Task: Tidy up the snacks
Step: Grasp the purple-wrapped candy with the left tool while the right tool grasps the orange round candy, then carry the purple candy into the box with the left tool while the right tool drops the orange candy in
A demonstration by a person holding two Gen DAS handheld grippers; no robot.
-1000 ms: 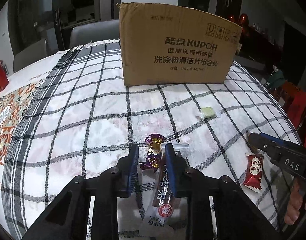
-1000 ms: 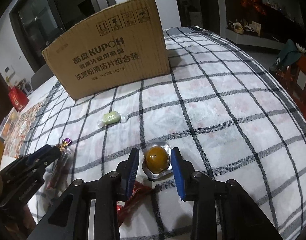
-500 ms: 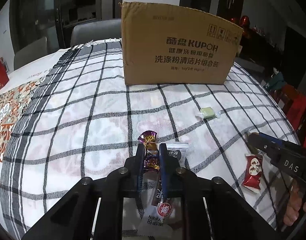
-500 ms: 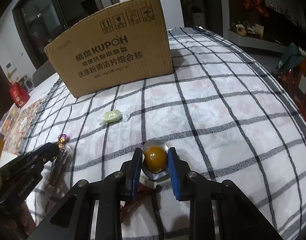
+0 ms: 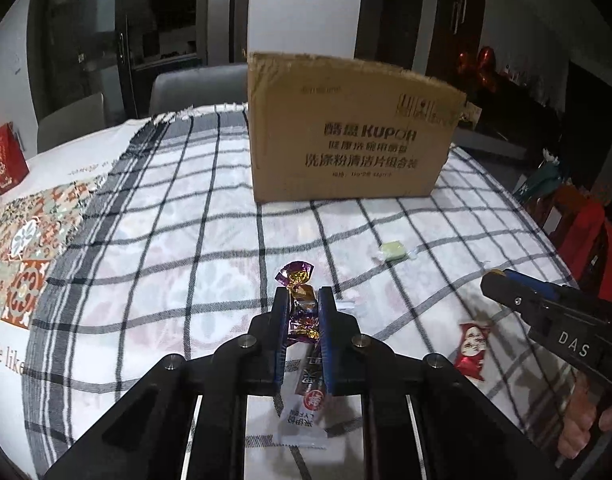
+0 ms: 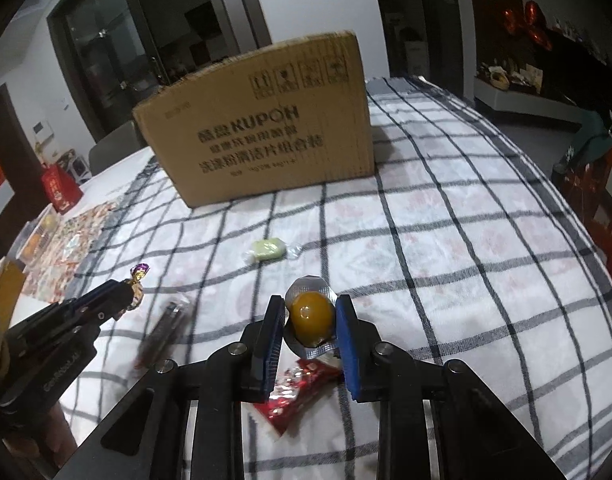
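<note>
My left gripper (image 5: 302,294) is shut on a purple-and-gold wrapped candy (image 5: 296,276), held a little above the checked tablecloth (image 5: 166,240). Below it lies a long sausage stick (image 5: 306,396) in a clear wrapper. My right gripper (image 6: 310,304) is shut on an orange jelly cup (image 6: 310,314) with a foil rim, also off the cloth. A red packet (image 6: 296,388) lies under it. A green wrapped candy (image 6: 268,250) rests between the grippers and the open cardboard box (image 6: 258,136) at the back. The left gripper (image 6: 122,300) also shows at the left of the right wrist view.
A red gift bag (image 5: 2,156) stands at the far left on a patterned mat (image 5: 22,240). A grey chair (image 5: 198,84) sits behind the table, and a red chair (image 5: 586,232) is off its right edge. The right gripper (image 5: 506,280) reaches in near the red packet (image 5: 472,346).
Both grippers closed on their snacks, the left on the purple candy and the right on the jelly cup, then rose with them off the cloth.
</note>
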